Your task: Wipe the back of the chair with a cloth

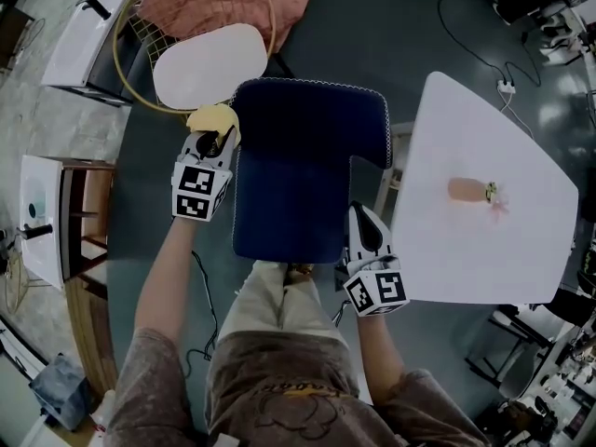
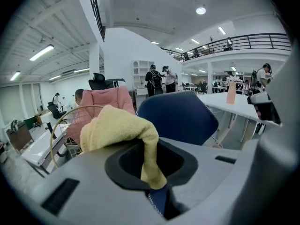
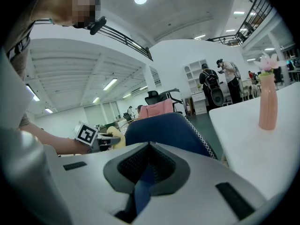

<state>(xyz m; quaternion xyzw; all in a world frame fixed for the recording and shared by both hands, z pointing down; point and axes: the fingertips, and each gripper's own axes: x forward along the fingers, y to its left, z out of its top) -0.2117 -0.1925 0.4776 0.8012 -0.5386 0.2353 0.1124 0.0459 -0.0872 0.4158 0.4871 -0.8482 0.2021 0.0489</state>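
Head view: the left gripper [image 1: 216, 136] holds a yellow cloth [image 1: 212, 117] at the upper left corner of the blue chair [image 1: 307, 156], while the right gripper [image 1: 366, 233] sits against the chair's right edge, so wiping seems to be just starting. Left gripper view: the jaws are clamped on a fold of cloth [image 2: 121, 129] with most of it bunched above them, so lay that loose wad flat on the fabric and sweep across in overlapping strokes. Right gripper view: narrow jaws pinch the chair's [image 3: 164, 130] blue edge, and a firm hold there should stop it swivelling.
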